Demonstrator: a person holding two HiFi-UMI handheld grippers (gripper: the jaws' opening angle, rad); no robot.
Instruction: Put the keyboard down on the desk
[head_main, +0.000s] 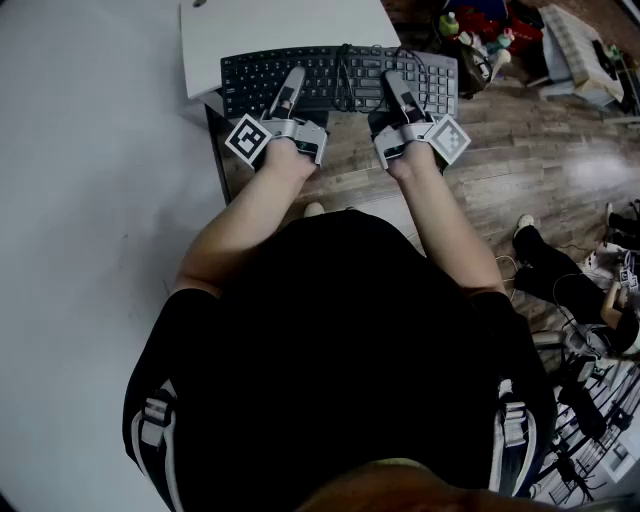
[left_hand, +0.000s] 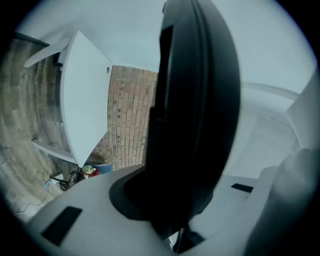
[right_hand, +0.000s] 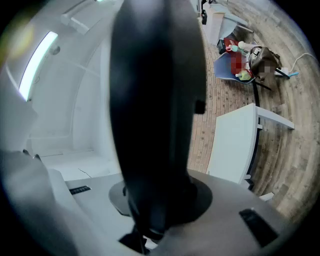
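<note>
Held up at its near edge, one grip toward each end: black keyboard (head_main: 250, 80), flat, rectangular, matte plastic, just beside the near corner of the white desk (head_main: 280, 25). Impossible to tell whether touching it. Left gripper (head_main: 292, 80) clamped fully down on the keyboard. Right gripper (head_main: 396, 88) likewise pressed onto it, jaws a little wider. Fingertips hard to pick out against the dark keys in the head view. Seen in both gripper views only as a blurred black slab, edge-on between smooth grey jaws, blocking most of what lies behind. Thin looped cable (head_main: 348, 72) across the middle keys. Smooth desk panel over brown wood-plank floor (head_main: 520, 150). Clutter (head_main: 480, 35) at top right too small to identify.
</note>
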